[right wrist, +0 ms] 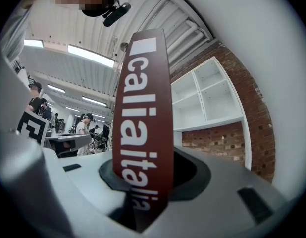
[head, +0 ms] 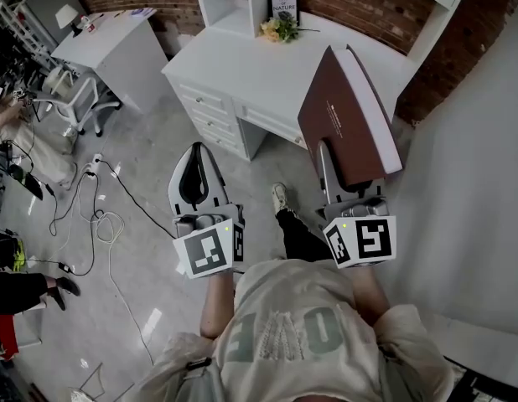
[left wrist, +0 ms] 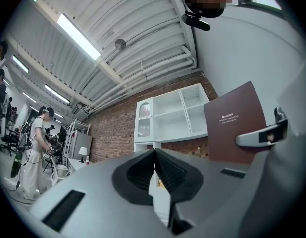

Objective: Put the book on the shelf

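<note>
- Maroon book (head: pixel 347 115) pinched in right claw (head: pixel 347 164), spine edge between the jaws, standing up out of the claw
- Book is in the air, short of the white counter (head: pixel 267 65), not touching it
- Left claw (left wrist: pixel 154 175) pressed together, nothing in it
- White shelf (left wrist: pixel 175 115) on the counter against the brick wall, well apart from the book
- Flowers (head: pixel 280 29) on the counter beside the shelf base

Right gripper (head: pixel 338 156) seemingly grips book (head: pixel 336 111) near desk (head: pixel 242 67).

The book (head: pixel 339 120) has a matt brown cover; the desk (head: pixel 242 65) is smooth white-painted, rough brick wall (head: pixel 368 2) behind it, glossy floor (head: pixel 150 216) below.
</note>
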Tool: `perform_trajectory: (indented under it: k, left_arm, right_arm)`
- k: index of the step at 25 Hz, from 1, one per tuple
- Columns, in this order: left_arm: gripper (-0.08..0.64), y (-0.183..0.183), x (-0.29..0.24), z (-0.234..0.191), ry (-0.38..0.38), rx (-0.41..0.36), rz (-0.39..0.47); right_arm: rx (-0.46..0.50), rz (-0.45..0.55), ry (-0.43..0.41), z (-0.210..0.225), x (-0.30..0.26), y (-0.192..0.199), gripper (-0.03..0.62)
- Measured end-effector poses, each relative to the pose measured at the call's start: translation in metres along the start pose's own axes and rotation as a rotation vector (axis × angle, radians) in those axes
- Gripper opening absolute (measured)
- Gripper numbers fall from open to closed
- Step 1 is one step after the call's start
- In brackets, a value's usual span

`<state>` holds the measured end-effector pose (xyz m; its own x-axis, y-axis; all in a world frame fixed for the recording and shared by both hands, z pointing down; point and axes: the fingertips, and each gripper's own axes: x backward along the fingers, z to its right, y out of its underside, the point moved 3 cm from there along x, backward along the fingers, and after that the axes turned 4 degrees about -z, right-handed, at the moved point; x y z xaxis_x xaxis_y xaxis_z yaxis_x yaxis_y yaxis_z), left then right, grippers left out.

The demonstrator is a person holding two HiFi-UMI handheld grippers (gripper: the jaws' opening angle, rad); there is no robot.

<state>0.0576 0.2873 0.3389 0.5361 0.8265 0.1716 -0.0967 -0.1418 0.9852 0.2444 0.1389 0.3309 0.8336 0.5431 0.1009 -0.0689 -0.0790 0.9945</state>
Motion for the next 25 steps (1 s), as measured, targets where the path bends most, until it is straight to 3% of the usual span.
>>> perform_trajectory:
  k: [10,17,25]
  left_arm:
    - [0.012,0.016,-0.078,-0.011,-0.002,-0.036,0.017]
    - [0.012,0.033,-0.189,-0.018,0.015,-0.035,-0.005]
    - [0.012,0.025,-0.329,-0.035,0.022,-0.039,0.055]
  right_arm:
    - [-0.023,0.041,-0.033,0.020,-0.093,0.018,0.153]
    - [-0.021,0.061,-0.023,0.061,-0.199,0.021,0.153]
    - [0.000,0.086,-0.034,0.102,-0.329,0.012,0.153]
